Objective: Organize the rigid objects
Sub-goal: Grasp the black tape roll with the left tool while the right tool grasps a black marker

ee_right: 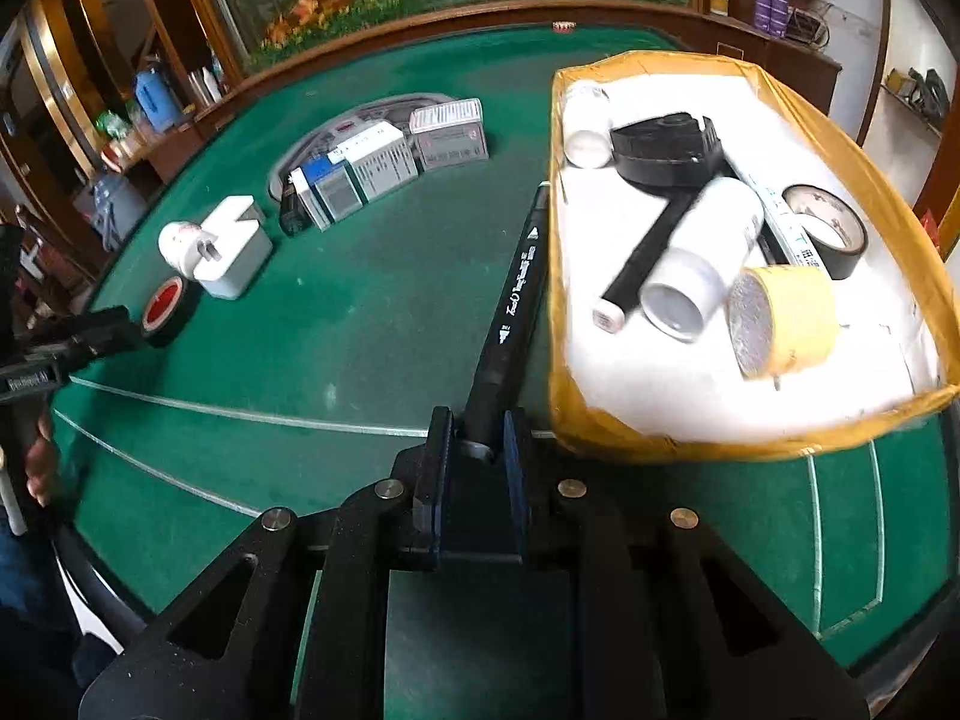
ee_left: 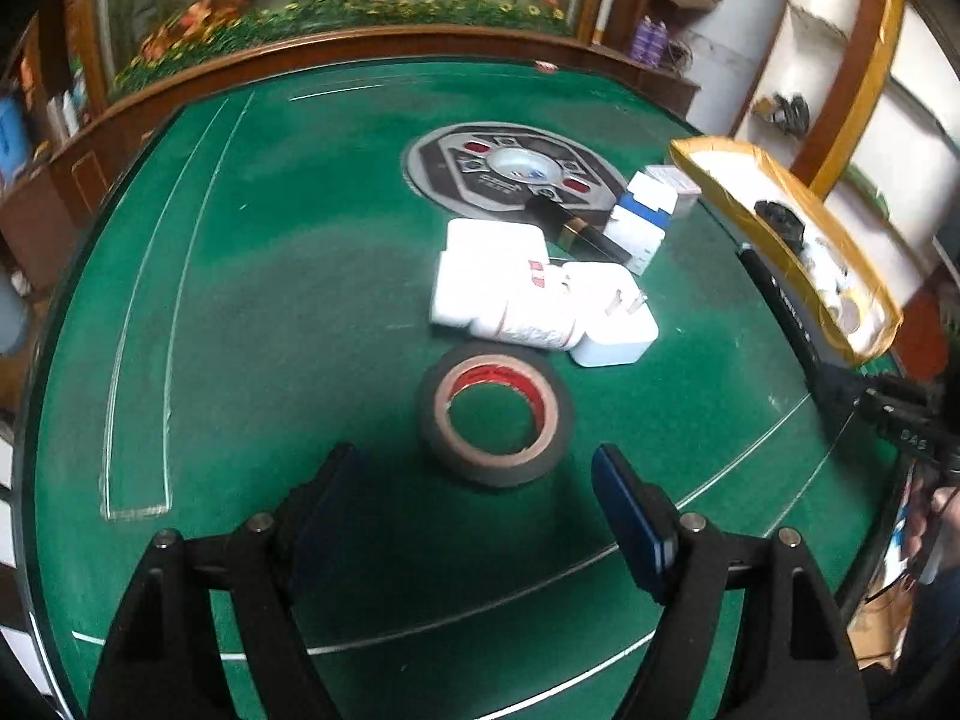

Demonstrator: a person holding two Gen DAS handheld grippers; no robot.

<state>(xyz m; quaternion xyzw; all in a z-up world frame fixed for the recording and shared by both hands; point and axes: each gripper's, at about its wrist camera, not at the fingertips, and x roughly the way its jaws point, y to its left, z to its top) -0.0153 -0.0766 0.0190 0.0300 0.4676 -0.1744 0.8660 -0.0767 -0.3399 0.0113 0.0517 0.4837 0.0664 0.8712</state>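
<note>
My right gripper (ee_right: 477, 438) is shut on a black marker pen (ee_right: 516, 294), which points forward along the left wall of a yellow-taped box (ee_right: 840, 132). The box holds white bottles, tape rolls and black items. My left gripper (ee_left: 474, 474) is open just short of a black tape roll (ee_left: 495, 420) with a red core, lying flat on the green table. Behind the roll lie a white charger plug (ee_left: 612, 324), a small white bottle (ee_left: 531, 315) and a white block (ee_left: 480, 264). The marker and box also show in the left wrist view (ee_left: 780, 306).
Small medicine boxes (ee_right: 372, 171) and a dark slim box (ee_left: 585, 231) lie near the table's round centre panel (ee_left: 510, 168). Wooden rails edge the green table (ee_left: 270, 300). Shelves stand at the right.
</note>
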